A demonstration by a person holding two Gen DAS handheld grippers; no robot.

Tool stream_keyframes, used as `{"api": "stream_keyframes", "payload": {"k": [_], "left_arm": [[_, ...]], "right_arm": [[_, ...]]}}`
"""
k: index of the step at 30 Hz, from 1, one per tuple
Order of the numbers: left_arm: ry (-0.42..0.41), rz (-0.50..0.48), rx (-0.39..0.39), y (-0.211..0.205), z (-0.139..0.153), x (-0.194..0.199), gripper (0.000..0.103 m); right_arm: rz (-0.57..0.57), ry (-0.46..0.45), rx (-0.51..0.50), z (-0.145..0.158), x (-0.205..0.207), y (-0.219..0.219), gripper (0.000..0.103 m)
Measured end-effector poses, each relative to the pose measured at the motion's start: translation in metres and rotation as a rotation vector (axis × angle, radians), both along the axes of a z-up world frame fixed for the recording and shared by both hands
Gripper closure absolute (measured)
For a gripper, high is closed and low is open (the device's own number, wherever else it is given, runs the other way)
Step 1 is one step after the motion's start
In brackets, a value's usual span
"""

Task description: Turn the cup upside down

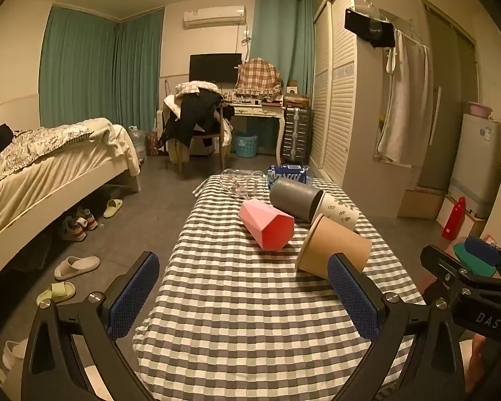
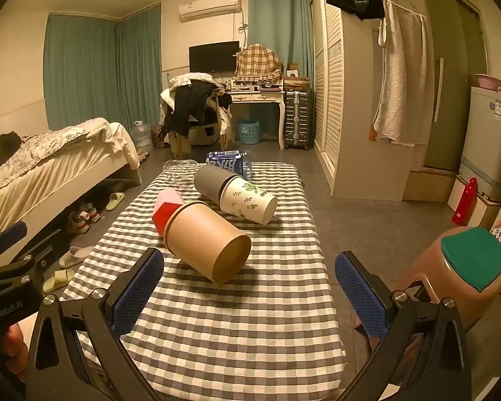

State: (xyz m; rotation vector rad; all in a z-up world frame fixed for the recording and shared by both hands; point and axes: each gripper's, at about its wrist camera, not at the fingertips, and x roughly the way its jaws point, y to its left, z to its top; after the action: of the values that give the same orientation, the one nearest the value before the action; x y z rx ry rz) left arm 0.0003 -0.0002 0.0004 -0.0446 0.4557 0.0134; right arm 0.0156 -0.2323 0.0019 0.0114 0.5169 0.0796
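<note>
Several cups lie on their sides on the checkered table (image 1: 237,317) (image 2: 250,327). A brown paper cup (image 1: 334,249) (image 2: 207,240) lies nearest, its base toward the right wrist camera. Behind it lie a pink-red faceted cup (image 1: 267,224) (image 2: 166,205), a grey cup (image 1: 293,198) (image 2: 212,180) and a white leaf-patterned cup (image 1: 339,212) (image 2: 248,200). My left gripper (image 1: 243,284) is open and empty, its right finger in front of the brown cup. My right gripper (image 2: 250,284) is open and empty, just short of the brown cup.
A blue box (image 1: 288,173) (image 2: 228,162) and clear plastic (image 1: 240,183) sit at the table's far end. A bed (image 1: 49,173) stands left, slippers (image 1: 76,267) on the floor. A brown stool with green top (image 2: 467,267) stands right, wardrobe (image 2: 350,100) beyond.
</note>
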Motion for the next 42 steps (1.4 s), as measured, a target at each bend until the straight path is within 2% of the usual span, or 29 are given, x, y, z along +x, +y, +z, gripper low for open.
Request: {"api": "stream_keyframes", "payload": {"k": [42], "left_arm": [[-0.005,-0.006,-0.003,0.0022,-0.0022,-0.0004,0.000]], "right_arm": [[0.005,0.000,0.003,0.0001,-0.0019,0.0061,0.000]]}}
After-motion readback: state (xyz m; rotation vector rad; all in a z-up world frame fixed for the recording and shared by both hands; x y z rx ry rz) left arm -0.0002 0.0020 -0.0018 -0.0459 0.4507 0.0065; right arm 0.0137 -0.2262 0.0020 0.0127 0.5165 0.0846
